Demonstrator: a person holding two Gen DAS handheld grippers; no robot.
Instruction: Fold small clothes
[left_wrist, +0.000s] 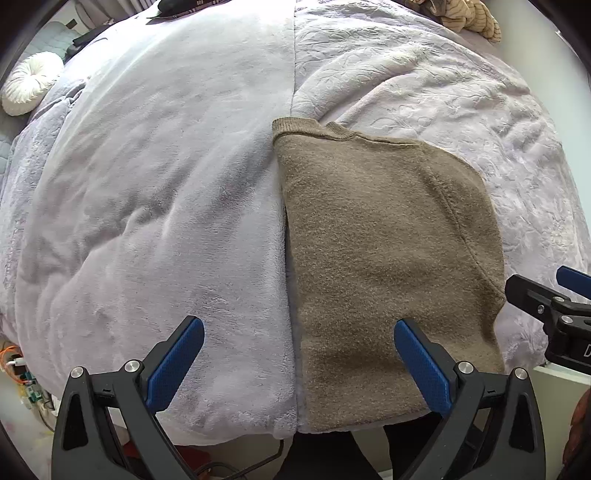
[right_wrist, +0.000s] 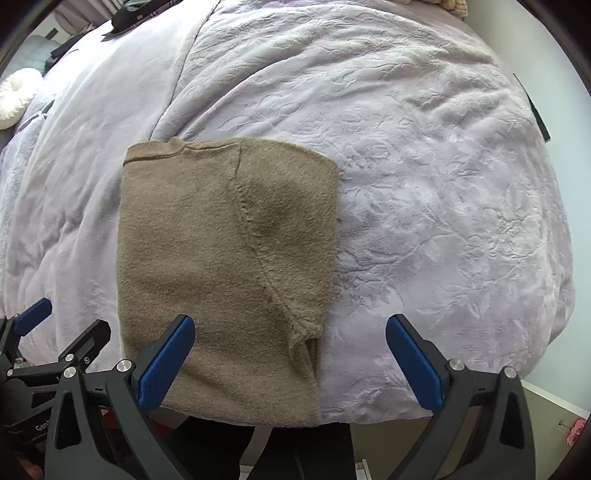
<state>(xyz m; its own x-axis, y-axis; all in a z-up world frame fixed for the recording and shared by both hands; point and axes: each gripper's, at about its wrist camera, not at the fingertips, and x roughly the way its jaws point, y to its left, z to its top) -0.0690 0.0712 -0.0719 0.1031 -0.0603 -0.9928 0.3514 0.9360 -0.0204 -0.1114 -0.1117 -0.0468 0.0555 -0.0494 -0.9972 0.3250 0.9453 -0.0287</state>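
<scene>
A brown knit sweater (left_wrist: 384, 258) lies folded into a rectangle on the lilac bedspread (left_wrist: 155, 206), its near edge at the bed's front edge. It also shows in the right wrist view (right_wrist: 225, 273), with the collar at the far left corner. My left gripper (left_wrist: 299, 354) is open and empty, hovering over the sweater's near left edge. My right gripper (right_wrist: 290, 350) is open and empty over the sweater's near right corner. The right gripper also shows at the right edge of the left wrist view (left_wrist: 546, 291).
The bed (right_wrist: 424, 184) is covered by a plush lilac blanket with an embossed half on the right. A white round cushion (left_wrist: 29, 85) lies at the far left. A tan plush toy (left_wrist: 469, 18) sits at the far right. Dark items (right_wrist: 129, 18) lie at the far edge.
</scene>
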